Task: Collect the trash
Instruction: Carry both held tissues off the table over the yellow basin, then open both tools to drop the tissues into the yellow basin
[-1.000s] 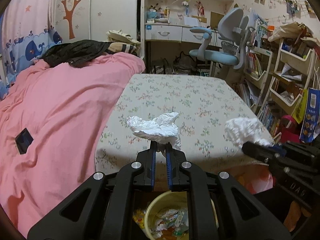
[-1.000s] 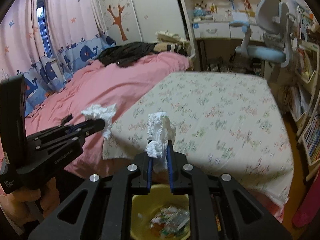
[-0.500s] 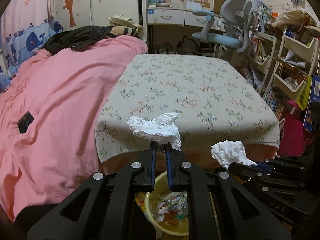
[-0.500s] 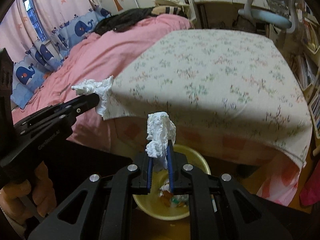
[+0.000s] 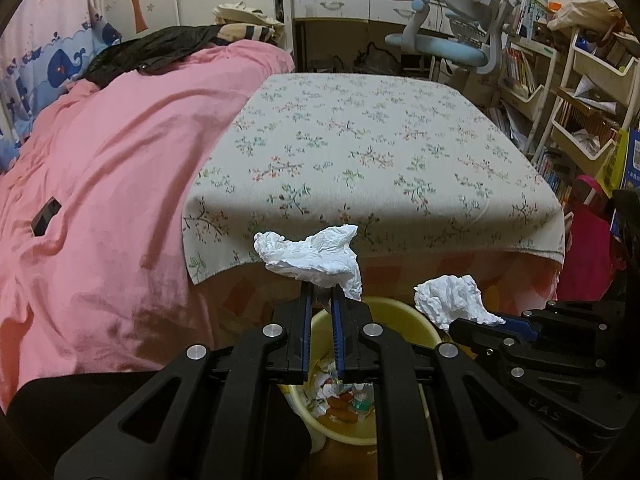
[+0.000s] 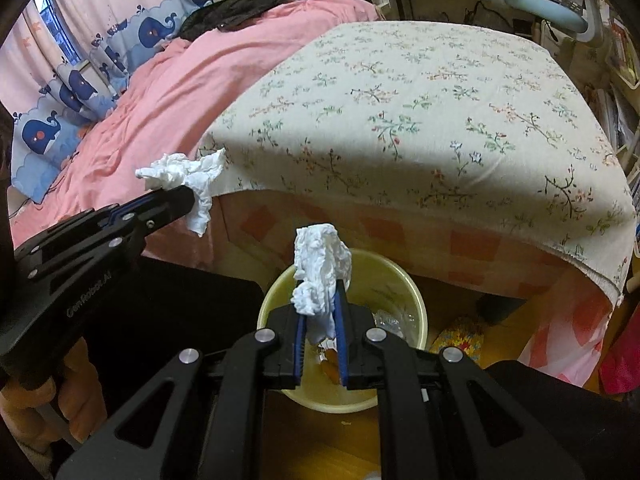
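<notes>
Both hand-held grippers have come down from above the flowered desk [image 5: 360, 152] toward the yellow bin [image 6: 404, 292] on the floor at its near edge, and the view now tips into the bin. Pressed together on a flattish crumpled tissue [image 5: 316, 256], the left hand-held gripper [image 5: 320, 300] holds it over the bin's far rim; the right hand-held gripper [image 6: 320, 312] pinches a taller wad of tissue [image 6: 320, 268] right above the bin's mouth. Each also shows in the other's camera: the right one low at the right in the left wrist view, the left one at the left in the right wrist view, well apart from its partner. By the look of it, the step in hand is the drop, and the next move calls for spreading the jaws once each wad hangs inside the rim, the left one perhaps edging nearer first. Wrappers [image 5: 344, 396] already lie in the bin. A pink bedspread [image 5: 120, 168] fills the left, a swivel chair [image 5: 452, 40] and bookshelves [image 5: 580, 92] stand far right. Nothing blocks the fall, though light tissue may cling to the pads or drift past the rim.
</notes>
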